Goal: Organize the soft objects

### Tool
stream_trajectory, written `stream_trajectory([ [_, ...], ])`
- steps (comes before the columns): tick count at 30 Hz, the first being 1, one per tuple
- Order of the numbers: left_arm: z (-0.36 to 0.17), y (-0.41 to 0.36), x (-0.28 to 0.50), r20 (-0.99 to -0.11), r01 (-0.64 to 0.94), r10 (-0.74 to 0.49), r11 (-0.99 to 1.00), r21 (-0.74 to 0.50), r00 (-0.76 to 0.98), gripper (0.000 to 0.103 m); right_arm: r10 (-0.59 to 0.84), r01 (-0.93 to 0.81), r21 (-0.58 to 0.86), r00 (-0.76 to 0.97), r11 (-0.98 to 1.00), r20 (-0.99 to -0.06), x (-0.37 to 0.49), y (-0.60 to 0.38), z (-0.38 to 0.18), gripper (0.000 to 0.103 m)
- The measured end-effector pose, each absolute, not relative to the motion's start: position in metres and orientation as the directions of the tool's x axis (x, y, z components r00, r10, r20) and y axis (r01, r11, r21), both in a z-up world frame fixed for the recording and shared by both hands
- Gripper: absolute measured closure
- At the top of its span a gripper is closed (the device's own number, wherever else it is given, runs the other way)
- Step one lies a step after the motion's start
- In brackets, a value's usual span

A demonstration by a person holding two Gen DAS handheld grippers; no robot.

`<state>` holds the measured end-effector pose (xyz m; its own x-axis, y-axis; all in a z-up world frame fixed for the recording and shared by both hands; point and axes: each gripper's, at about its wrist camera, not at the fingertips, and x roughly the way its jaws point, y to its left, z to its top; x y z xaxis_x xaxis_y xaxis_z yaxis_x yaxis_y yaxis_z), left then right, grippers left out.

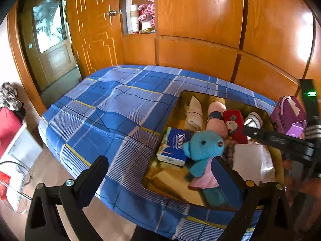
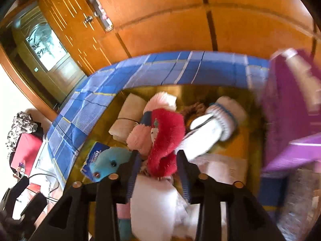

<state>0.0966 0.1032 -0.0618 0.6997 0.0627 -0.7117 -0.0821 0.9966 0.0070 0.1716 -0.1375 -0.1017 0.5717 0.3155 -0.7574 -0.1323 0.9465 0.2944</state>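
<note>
A gold tray (image 1: 174, 108) lies on the blue plaid bed and holds soft things: a blue bear in a pink dress (image 1: 202, 146), a pink plush (image 1: 217, 120), a red plush slipper (image 1: 234, 124), a folded cream cloth (image 1: 193, 112), a white striped sock (image 1: 253, 119), a white padded item (image 1: 250, 158) and a blue tissue pack (image 1: 174, 144). My left gripper (image 1: 160, 166) is open wide, its right finger beside the bear. My right gripper (image 2: 157, 158) is open over the tray, fingers on either side of the red slipper (image 2: 166, 136), above the white item (image 2: 156, 200).
A purple carton (image 1: 289, 114) stands at the tray's right edge and looms blurred in the right wrist view (image 2: 295, 108). Wooden wardrobe panels back the bed; a niche holds a pink spotted plush (image 1: 147, 11). A door and cluttered floor lie to the left.
</note>
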Motion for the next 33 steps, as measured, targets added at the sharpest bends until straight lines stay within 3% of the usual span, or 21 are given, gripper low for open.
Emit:
stream_trajectory([
  [3, -0.061, 0.104, 0.095, -0.726, -0.085, 0.027, 0.995, -0.043, 0.687, 0.0, 0.269, -0.144, 0.23, 0.624, 0.962, -0.734, 0.146, -0.141, -0.079, 0.058],
  [8, -0.056, 0.102, 0.087, -0.714, -0.126, 0.046, 0.99, -0.059, 0.698, 0.0, 0.21, -0.153, 0.145, 0.677, 0.978, -0.705, 0.106, -0.138, -0.052, 0.043],
  [12, -0.049, 0.101, 0.079, -0.71, -0.17, 0.124, 0.985, 0.006, 0.693, 0.0, 0.152, -0.131, 0.085, 0.701, 0.988, -0.697, 0.079, -0.132, -0.041, 0.043],
  [16, -0.045, 0.102, 0.071, -0.735, -0.164, 0.117, 0.986, 0.008, 0.668, 0.0, 0.068, -0.065, 0.031, 0.71, 0.997, -0.7, 0.057, -0.128, -0.039, 0.043],
  [22, -0.036, 0.099, 0.049, -0.716, -0.154, 0.107, 0.988, -0.001, 0.69, 0.0, 0.066, 0.005, 0.094, 0.671, 0.996, -0.738, 0.028, -0.13, -0.046, 0.043],
  [33, -0.021, 0.093, 0.02, -0.689, -0.123, 0.109, 0.992, 0.029, 0.717, 0.0, 0.012, 0.084, 0.096, 0.689, 0.992, -0.725, 0.003, -0.138, -0.033, 0.043],
])
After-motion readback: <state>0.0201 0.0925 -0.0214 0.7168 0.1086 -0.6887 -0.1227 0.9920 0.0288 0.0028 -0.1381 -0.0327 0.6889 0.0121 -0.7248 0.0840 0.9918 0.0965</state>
